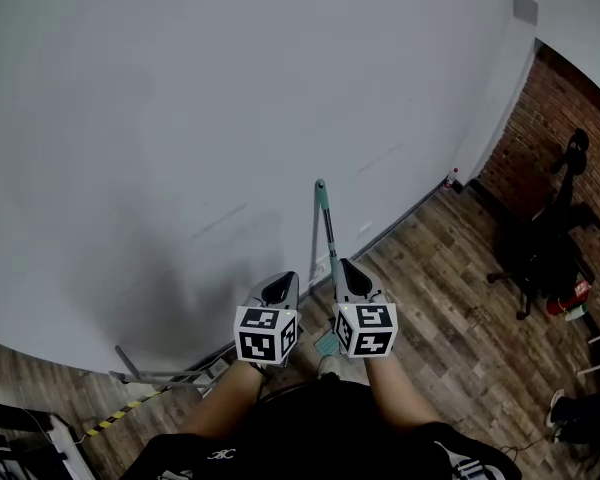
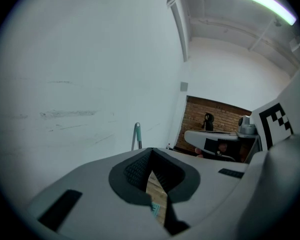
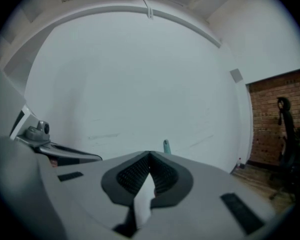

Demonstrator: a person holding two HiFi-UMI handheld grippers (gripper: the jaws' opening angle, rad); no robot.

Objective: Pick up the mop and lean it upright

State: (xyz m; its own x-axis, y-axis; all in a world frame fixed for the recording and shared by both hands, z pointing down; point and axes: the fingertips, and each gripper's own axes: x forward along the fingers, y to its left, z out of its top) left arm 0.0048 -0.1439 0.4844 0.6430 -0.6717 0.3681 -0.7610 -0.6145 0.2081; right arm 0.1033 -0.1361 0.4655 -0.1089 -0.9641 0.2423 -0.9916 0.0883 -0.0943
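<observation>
**Head view.** The mop [image 1: 328,230] stands near-upright against the white wall [image 1: 180,118]. Its long axis runs from the teal grip end at the top, down the grey shaft, to the teal mop head [image 1: 326,343] low on the wood floor [image 1: 450,318]. The grip end points up and lies on the wall; the foot is nearer the person. The left hand-held gripper [image 1: 277,290] and the right hand-held gripper [image 1: 355,278] are side by side, one either side of the lower shaft, both pointing toward the wall. Neither touches the mop. A chair [image 1: 540,253] stands well apart at the right, before a brick wall [image 1: 565,108]. Striped tape [image 1: 120,415] lies on the floor at the lower left.

**Left gripper view.** The jaws of the left hand-held gripper [image 2: 150,151] meet at the tips, with nothing between them. Beyond them the mop [image 2: 137,133] shows only its upper end, upright against the wall [image 2: 80,84]. Floor and a teal scrap show through the gap below the tips.

**Right gripper view.** The right hand-held gripper [image 3: 150,156] is closed and empty. Just the teal tip of the mop [image 3: 166,145] rises above the jaws, against the wall [image 3: 140,74].
</observation>
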